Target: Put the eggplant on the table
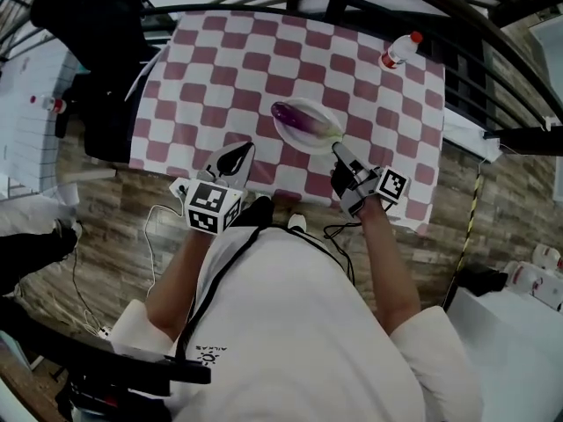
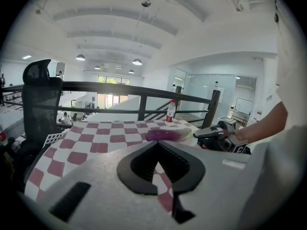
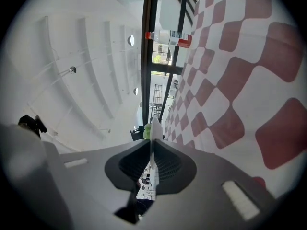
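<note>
White shirt (image 1: 290,323) of the person fills the near edge, over a wood-patterned floor (image 1: 123,236). Beyond stands a table under a red-and-white checked cloth (image 1: 220,69), with a black chair (image 1: 88,25) at its left and a black railing (image 2: 120,87) behind it, under an arched white ceiling. Left gripper (image 1: 244,150) hovers over the cloth's near edge, its jaw tips drawn together on nothing. Mid-table lies the eggplant (image 1: 295,117) – purple, on a pale plate (image 1: 299,142). Right gripper (image 1: 339,150) pinches the plate's thin near rim – whether the plate rests on the cloth I cannot tell. A red-capped bottle (image 1: 398,51) lies near the far right corner.
</note>
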The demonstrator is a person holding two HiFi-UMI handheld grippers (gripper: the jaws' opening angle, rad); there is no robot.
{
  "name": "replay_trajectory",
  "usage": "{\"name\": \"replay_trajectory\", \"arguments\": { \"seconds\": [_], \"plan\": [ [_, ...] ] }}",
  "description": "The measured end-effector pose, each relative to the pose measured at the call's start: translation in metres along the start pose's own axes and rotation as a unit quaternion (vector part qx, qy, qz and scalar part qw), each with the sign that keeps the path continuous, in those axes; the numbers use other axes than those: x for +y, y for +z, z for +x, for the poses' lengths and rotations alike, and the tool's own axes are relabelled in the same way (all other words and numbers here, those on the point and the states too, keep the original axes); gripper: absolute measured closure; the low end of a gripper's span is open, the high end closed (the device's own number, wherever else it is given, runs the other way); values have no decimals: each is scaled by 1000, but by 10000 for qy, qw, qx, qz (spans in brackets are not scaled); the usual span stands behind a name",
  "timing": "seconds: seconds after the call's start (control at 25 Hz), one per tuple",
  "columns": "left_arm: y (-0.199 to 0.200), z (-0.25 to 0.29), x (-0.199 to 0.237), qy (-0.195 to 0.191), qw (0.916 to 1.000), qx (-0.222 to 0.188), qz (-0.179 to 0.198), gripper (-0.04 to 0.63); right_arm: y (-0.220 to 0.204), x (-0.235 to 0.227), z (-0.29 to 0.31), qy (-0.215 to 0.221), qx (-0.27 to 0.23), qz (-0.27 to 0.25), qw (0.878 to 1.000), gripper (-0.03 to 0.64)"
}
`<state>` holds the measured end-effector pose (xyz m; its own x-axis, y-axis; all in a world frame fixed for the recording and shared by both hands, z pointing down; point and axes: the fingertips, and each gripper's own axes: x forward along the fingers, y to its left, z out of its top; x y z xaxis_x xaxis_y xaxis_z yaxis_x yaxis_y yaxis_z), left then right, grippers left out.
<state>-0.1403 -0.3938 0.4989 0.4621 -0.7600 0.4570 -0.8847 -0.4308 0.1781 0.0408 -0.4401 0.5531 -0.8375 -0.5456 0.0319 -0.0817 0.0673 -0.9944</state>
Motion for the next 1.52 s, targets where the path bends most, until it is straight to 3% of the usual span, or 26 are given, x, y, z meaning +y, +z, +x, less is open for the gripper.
{"name": "replay_trajectory", "arguments": {
  "seconds": [0.6, 1.52],
  "plan": [
    [-11, 42, 26, -459, 9974, 467, 317, 591, 16, -65, 50, 5, 346, -11, 9994, 581],
    [-23, 44, 74, -684, 9953, 642, 235, 591, 8, -97, 107, -307, 632, 14, 9975, 581]
  ]
}}
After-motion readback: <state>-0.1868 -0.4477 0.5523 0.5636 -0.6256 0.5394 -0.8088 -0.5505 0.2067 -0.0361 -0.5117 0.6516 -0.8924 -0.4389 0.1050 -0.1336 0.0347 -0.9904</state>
